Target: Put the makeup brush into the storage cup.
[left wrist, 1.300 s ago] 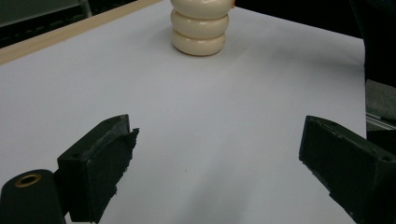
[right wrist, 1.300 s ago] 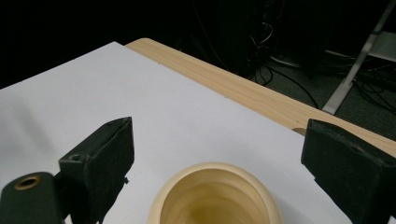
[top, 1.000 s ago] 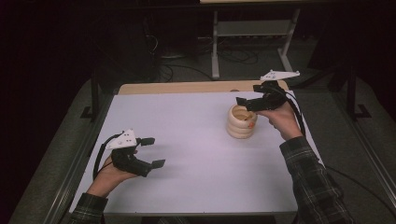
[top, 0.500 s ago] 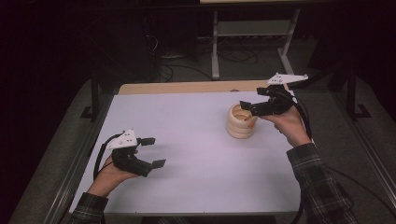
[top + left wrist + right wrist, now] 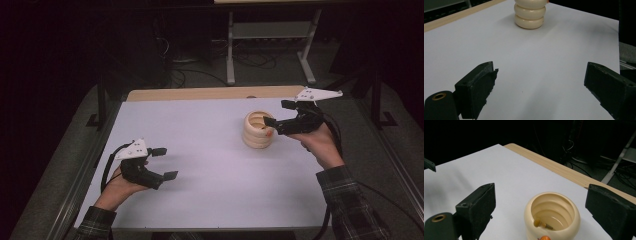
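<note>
Cream ribbed pot (image 5: 552,216) sits below and between the open right claw (image 5: 541,212) jaws

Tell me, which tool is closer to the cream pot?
Right. The right tool hovers open at the cream pot, beside its rim. The left tool sits far off, near the table's front left edge.

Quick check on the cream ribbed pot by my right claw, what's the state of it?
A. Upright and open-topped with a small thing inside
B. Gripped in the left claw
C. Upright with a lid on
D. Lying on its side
A: the right gripper view looks down into the open mouth of the upright cream ribbed pot, where a small wooden piece lies inside.
</note>
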`<state>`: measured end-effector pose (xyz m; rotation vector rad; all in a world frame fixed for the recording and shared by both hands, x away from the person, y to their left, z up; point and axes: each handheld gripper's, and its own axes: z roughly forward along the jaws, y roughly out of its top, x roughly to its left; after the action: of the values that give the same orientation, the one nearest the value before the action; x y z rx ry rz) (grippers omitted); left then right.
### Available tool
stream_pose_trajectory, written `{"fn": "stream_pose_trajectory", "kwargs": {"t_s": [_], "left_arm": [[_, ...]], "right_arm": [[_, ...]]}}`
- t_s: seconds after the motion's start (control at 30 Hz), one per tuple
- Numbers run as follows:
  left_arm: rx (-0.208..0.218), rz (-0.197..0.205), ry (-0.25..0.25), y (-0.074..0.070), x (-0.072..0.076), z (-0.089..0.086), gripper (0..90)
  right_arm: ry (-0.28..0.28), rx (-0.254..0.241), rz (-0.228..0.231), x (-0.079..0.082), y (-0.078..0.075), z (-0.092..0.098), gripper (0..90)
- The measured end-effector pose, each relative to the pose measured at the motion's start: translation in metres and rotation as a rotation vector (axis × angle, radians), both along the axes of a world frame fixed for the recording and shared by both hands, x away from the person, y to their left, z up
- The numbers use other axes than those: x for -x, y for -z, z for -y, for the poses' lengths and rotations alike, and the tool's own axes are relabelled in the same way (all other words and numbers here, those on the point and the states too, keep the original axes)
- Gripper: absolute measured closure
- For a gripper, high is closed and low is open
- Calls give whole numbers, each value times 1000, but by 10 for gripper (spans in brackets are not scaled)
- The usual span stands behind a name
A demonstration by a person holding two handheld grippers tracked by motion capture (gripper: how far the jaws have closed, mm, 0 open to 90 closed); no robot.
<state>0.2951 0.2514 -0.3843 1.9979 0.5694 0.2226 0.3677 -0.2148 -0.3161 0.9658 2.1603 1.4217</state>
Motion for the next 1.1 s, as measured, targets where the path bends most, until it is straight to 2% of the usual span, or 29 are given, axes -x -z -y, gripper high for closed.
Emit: {"fn": "stream_pose_trajectory", "kwargs": {"t_s": [0.23, 0.93, 1.1], "left_arm": [[-1, 1, -1, 0, 0, -1, 90], [-2, 0, -13, 1, -1, -3, 91], [-3, -1, -16, 1, -1, -4, 91]], "right_arm": [[-4, -2, 3, 10, 5, 5, 79], [-15, 15, -7, 46, 39, 22, 65], [-3, 11, -9, 55, 45, 28, 60]]}}
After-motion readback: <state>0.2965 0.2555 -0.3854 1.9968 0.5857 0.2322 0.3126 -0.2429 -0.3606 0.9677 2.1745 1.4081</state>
